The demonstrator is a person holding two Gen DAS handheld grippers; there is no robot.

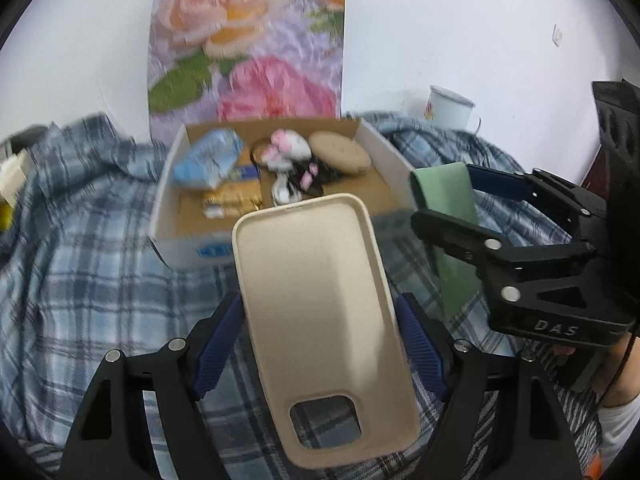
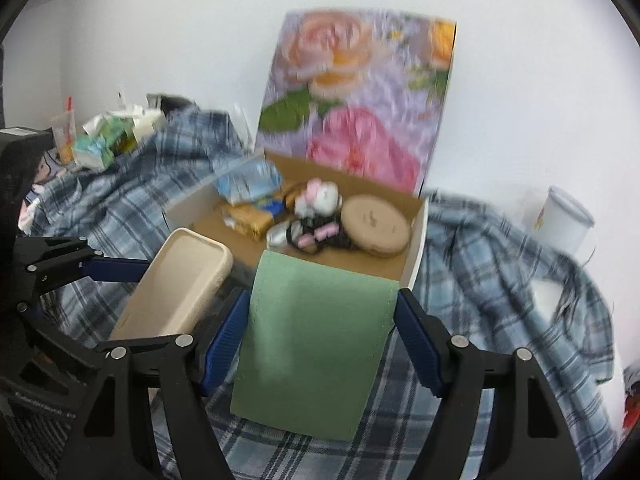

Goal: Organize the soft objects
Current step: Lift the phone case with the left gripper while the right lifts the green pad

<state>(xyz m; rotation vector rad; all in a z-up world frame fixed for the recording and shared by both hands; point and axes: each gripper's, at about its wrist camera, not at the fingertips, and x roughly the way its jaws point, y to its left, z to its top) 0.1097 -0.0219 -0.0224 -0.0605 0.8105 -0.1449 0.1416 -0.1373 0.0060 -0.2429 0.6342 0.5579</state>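
My left gripper is shut on a beige soft phone case, held above the plaid cloth just in front of the open cardboard box. The case also shows in the right wrist view. My right gripper is shut on a green folded cloth piece, held near the box's front right corner; it also shows in the left wrist view. The box holds a blue packet, a pink and white plush, a round tan pad and yellow packets.
A blue plaid cloth covers the surface. The box lid with a flower print stands upright against the white wall. A white enamel mug sits at the back right. Cartons and packets lie at the far left.
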